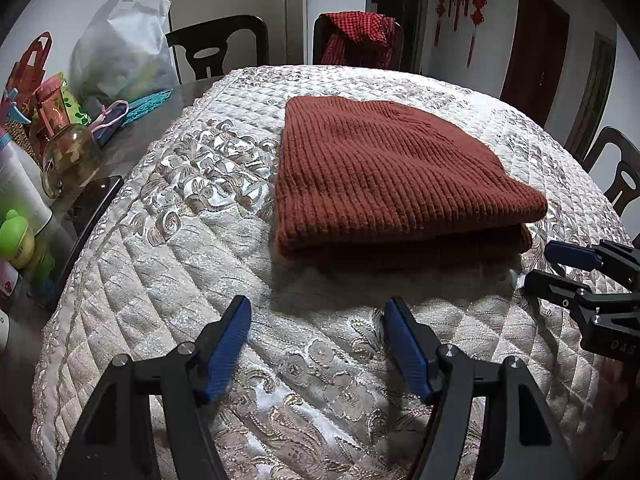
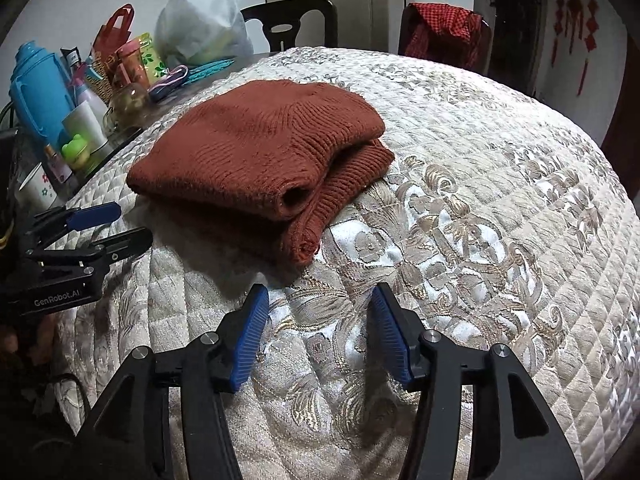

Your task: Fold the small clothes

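The left tool (image 1: 318, 312) and right tool (image 2: 318, 300) look alike: black arms, round silver screws, and blue pads (image 1: 228, 344) with tiny ridges. White letters mark the sides.

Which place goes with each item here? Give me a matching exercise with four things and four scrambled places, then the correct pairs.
Things:
1. rust-brown knit garment
2. blue thermos
3. red checked cloth
4. left gripper

Places:
A. draped over a chair back
B. folded, lying on the quilted cover
C. among the clutter at the table's edge
D. open above the cover, short of the garment

Pairs: 1-B, 2-C, 3-A, 4-D
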Motion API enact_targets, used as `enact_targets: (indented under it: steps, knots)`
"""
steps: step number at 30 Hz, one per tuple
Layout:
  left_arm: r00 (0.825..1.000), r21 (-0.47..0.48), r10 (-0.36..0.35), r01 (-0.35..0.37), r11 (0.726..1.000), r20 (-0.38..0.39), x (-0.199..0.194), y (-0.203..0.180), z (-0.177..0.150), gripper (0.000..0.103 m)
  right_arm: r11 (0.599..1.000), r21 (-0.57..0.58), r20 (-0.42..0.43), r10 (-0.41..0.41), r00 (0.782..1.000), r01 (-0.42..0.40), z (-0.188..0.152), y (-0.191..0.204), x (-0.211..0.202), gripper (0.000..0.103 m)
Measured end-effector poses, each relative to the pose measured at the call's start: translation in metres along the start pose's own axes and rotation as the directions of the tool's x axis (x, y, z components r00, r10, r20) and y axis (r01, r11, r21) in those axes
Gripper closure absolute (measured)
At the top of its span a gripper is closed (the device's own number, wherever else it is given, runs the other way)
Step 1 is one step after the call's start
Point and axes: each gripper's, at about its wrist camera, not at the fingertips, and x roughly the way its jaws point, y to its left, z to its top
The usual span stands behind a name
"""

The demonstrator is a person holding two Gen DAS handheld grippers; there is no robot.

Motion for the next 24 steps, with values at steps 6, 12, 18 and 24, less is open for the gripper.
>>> enact_targets:
  steps: [6, 12, 18, 24]
  knots:
    - [1.0, -0.001, 0.003, -0.003, 1.0, 0.0, 0.0003, 0.0002, 0.0, 0.03, 1.0, -0.003, -0.001, 0.006, 1.0, -0.006, 0.0005, 0.0018, 0.0004, 0.046]
    - [1.0, 0.0, 0.004, -0.004, 1.0, -0.001, 0.0006, -0.0001, 0.0004, 0.029, 1.0, -0.007, -0.002, 0.005, 1.0, -0.005, 0.0002, 0.003, 0.0007, 0.045]
    - [1.0, -0.001, 0.005, -0.005, 1.0, -0.002, 0.0004, 0.0004, 0.0005, 0.028, 1.0, -0.006, -0.001, 0.006, 1.0, -0.006, 0.0001, 0.004, 0.0008, 0.044]
    - [1.0, -0.004, 0.006, -0.006, 1.0, -0.002, 0.0002, 0.0011, -0.0003, 0.028, 1.0, -0.006, -0.002, 0.005, 1.0, -0.005, -0.0001, 0.0037, 0.0008, 0.044]
